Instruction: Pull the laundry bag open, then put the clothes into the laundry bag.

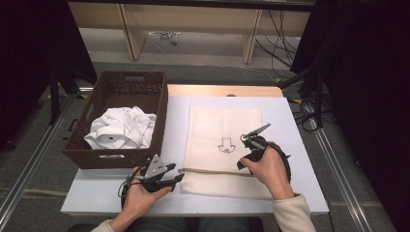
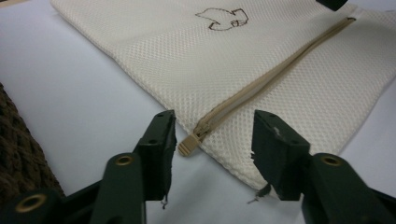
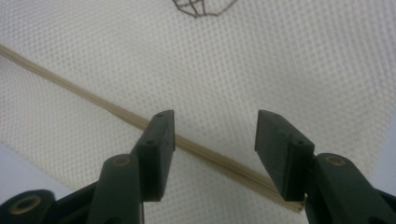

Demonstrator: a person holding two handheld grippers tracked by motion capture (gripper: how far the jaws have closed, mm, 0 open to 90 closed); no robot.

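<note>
On table: mesh bag (image 1: 223, 128) flat, zipper (image 2: 261, 79) across its near part
Left gripper (image 2: 212, 140): jaws apart, zipper pull (image 2: 187, 146) between, ungripped
Right gripper (image 3: 215, 140): jaws apart over zipper, nothing gripped
Basket (image 1: 92, 154): left of bag, white cloth (image 1: 123, 128) inside

A cream mesh laundry bag (image 1: 223, 130), woven in a fine honeycomb net, is seen ahead of the black left tool (image 2: 212, 149). A dark brown outline drawing (image 2: 223, 18) is printed on it, beyond the tool. A beige zipper (image 2: 275, 70) with a tan pull tab (image 2: 187, 145) is seen between the black jaws. A dark brown wicker basket (image 1: 159, 121) beside the left tool is filled with white cloth (image 1: 123, 128). The tabletop (image 1: 96, 188) is white.
</note>
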